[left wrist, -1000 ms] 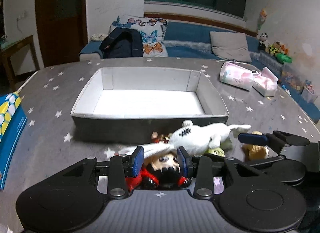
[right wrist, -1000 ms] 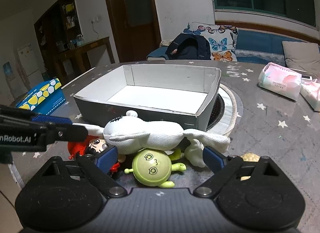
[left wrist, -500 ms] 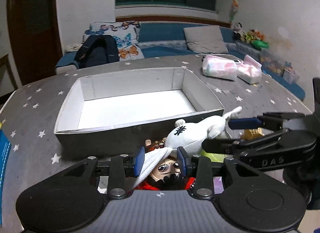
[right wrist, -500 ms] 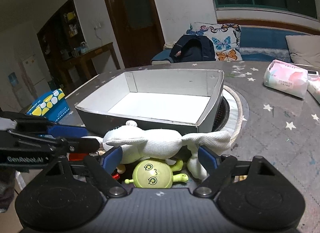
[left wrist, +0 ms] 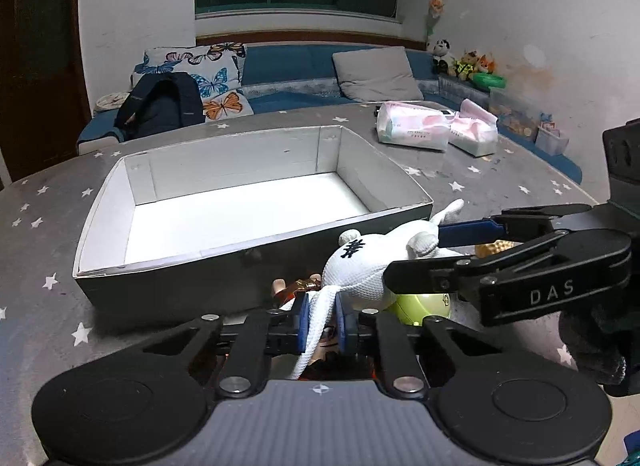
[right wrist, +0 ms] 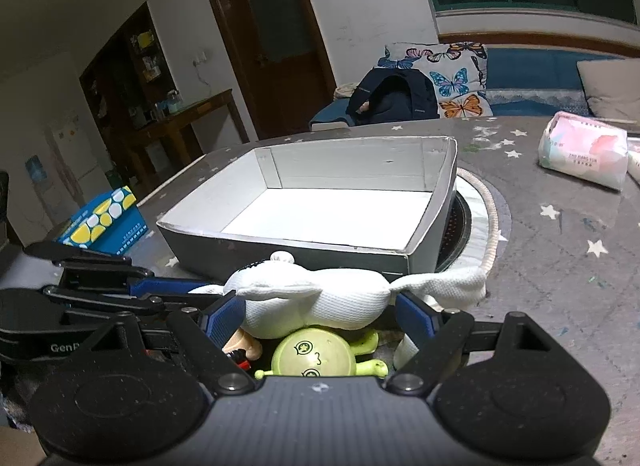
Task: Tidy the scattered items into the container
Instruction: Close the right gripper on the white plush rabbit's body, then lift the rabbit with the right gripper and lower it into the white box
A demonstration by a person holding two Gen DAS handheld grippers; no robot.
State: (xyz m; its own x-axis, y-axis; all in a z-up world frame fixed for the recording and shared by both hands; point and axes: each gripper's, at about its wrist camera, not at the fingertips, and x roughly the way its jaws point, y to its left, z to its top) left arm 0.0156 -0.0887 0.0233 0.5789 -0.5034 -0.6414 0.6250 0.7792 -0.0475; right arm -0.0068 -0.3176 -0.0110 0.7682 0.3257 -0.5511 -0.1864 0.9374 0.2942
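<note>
A white plush toy lies in front of the grey box with a white inside. It rests on a green round toy and a red-clothed doll. My left gripper is closing, with the plush's long white ear pinched between its blue pads. My right gripper reaches in from the right, and its pads press on both sides of the plush's body. The doll is mostly hidden under the plush and my left gripper.
On the grey starred table, pink tissue packs lie at the far right and a blue tissue box at the left. A round rope-rimmed insert sits beside the box. A small yellow toy lies behind my right gripper.
My left jaws, earlier wide around the doll's head, have closed onto the plush's white ear. My right jaws have narrowed against the plush's body, and the plush has shifted slightly.
</note>
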